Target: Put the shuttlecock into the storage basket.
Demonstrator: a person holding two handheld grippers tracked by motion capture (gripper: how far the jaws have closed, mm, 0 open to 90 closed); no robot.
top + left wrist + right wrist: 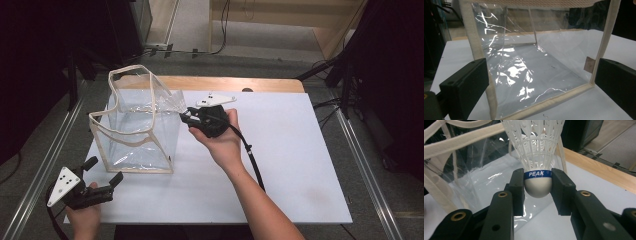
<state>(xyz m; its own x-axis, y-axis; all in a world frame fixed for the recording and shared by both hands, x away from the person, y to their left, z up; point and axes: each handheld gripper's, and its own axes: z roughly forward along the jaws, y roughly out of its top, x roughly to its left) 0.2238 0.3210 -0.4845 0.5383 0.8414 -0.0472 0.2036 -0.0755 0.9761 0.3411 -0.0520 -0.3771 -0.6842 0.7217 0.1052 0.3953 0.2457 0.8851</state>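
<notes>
- Right gripper view has the right gripper (538, 185) closed on a white shuttlecock (537, 157), both pads clamping its rounded cork at the blue band, feather skirt pointing away.
- High view puts that gripper (188, 118) at the right upper edge of the clear bag (137, 125), which stands on the left part of the white surface (290, 150).
- Left gripper (104, 179) waits with its jaws apart and empty, just near of the bag.
- Judged step: dropping the shuttlecock into the bag. Lift clear of the cream rim, centre over the mouth, then release.
- From above, hand and plastic glare hide the shuttlecock; how wide the sagging mouth gapes is hard to judge.
</notes>
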